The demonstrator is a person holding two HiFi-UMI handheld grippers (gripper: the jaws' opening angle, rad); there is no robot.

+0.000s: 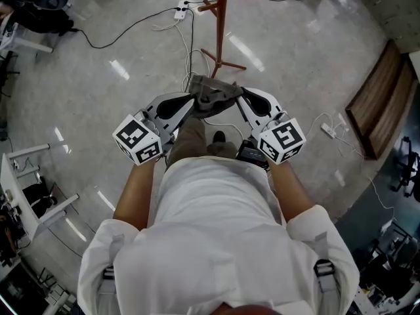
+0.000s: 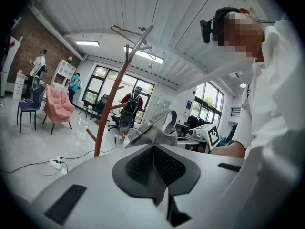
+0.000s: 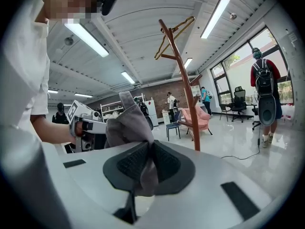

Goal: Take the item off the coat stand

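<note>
Gripping a grey garment (image 1: 213,96) by opposite ends, the left claw (image 1: 191,105) and right claw (image 1: 241,97) are both clamped on its cloth, holding it stretched between them, apart from the coat stand (image 1: 222,18).

The soft grey cloth garment (image 1: 213,96) is plain mid grey with a paler band along one edge. The slim wooden coat stand (image 1: 222,18) is reddish brown. The left gripper (image 1: 192,101) and right gripper (image 1: 241,94) are white with charcoal ribbed pads. The 2 marker cubes (image 1: 138,138) show black squares on white. The glossy tiled floor (image 1: 295,77) is pale grey, and the padded armchair (image 2: 57,109) is pink.
</note>
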